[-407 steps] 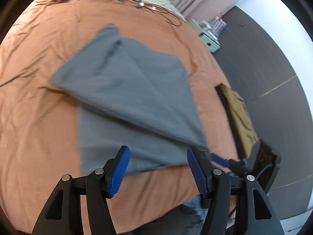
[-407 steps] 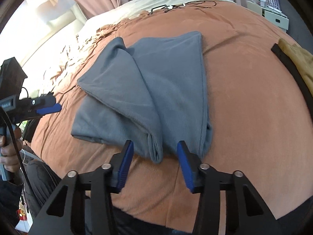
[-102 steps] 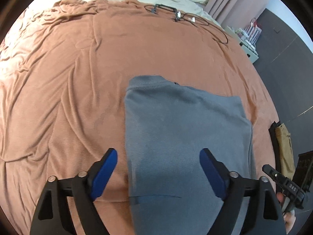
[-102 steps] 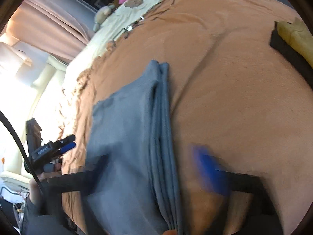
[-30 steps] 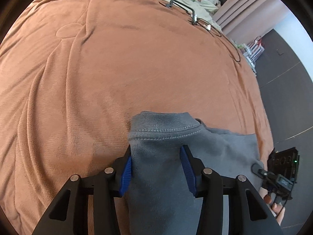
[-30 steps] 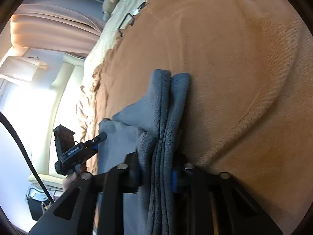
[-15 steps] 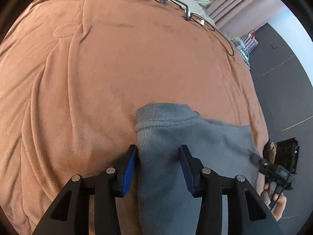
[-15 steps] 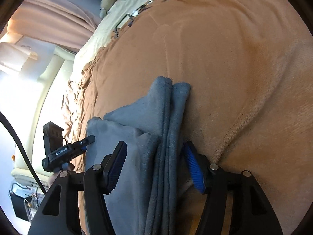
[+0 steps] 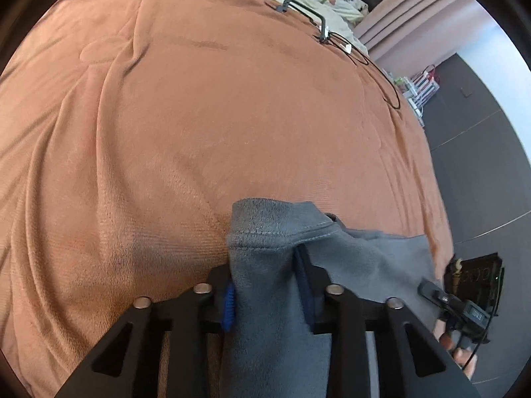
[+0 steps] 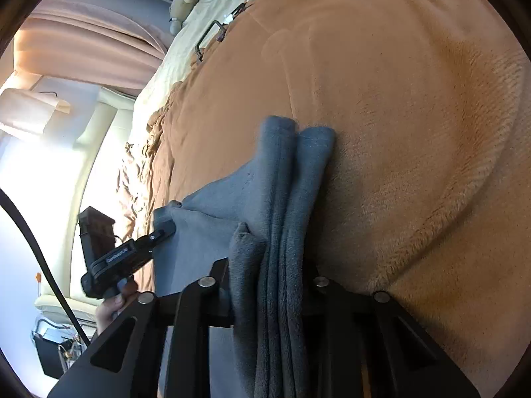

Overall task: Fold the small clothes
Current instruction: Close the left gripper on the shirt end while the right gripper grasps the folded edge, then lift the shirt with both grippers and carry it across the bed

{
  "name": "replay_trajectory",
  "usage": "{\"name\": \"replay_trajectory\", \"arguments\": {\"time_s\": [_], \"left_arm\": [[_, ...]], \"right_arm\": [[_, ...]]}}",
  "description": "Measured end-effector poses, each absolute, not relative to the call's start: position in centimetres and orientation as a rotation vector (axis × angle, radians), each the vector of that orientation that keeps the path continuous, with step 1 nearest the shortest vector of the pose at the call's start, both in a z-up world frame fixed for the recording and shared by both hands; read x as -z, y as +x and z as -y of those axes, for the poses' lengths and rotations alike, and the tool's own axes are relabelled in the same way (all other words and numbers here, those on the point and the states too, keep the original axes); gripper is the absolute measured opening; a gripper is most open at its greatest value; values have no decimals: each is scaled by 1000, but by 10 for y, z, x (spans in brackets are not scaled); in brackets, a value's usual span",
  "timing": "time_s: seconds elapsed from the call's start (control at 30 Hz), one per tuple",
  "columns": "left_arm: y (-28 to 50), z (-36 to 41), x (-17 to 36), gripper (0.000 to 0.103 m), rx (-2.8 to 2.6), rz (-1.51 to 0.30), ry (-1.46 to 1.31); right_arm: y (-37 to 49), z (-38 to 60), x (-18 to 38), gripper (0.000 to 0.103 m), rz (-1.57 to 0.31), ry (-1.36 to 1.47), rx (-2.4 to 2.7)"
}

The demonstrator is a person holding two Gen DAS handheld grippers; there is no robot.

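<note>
A folded grey garment (image 9: 365, 258) lies on the orange-brown blanket (image 9: 199, 132) near the bed's front edge. In the left wrist view my left gripper (image 9: 265, 285) has its jaws closing on the garment's stitched hem corner, and the cloth bunches up between the blue pads (image 9: 228, 301). In the right wrist view the garment's stacked folded edges (image 10: 285, 182) run between the fingers of my right gripper (image 10: 272, 282), whose jaws are closing tight against them; its pads are hidden by cloth. The left gripper (image 10: 132, 252) shows there too, pinching the other corner.
Black cables and a metal hanger (image 9: 318, 26) lie at the blanket's far end, beside cream bedding with soft toys (image 10: 186, 3). Dark floor (image 9: 481, 132) and a small shelf lie beyond the bed's right edge. Pink curtains (image 10: 83, 46) hang behind.
Both grippers' jaws have narrowed onto the grey cloth. The right one stood wide half a second ago and now clamps the folded edges. The hem corner has bunched up in the left gripper.
</note>
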State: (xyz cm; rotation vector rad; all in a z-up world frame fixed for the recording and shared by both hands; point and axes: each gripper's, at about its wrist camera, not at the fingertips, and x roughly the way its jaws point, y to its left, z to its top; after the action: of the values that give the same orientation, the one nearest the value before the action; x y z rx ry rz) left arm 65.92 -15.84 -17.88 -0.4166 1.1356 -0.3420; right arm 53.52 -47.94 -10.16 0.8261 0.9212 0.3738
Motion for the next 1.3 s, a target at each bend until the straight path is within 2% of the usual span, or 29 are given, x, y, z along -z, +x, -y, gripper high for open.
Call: {"name": "replay_trajectory", "arguments": {"time_s": [0.13,0.2,0.63,1.3], "left_arm": [[649,165,161,14,331,-1087,-370],[647,164,152,12,334,-1065,-369],[579,153,62,10,390,-906,-432],[439,115,-67,9,479,-692,-461]], "right_arm": [[528,473,80,16,-891,774,-363],[521,467,67,16,-871,737,-356],[417,408,-27,15,-659,550,-328],[224,366,-119,14,-445,374,-354]]}}
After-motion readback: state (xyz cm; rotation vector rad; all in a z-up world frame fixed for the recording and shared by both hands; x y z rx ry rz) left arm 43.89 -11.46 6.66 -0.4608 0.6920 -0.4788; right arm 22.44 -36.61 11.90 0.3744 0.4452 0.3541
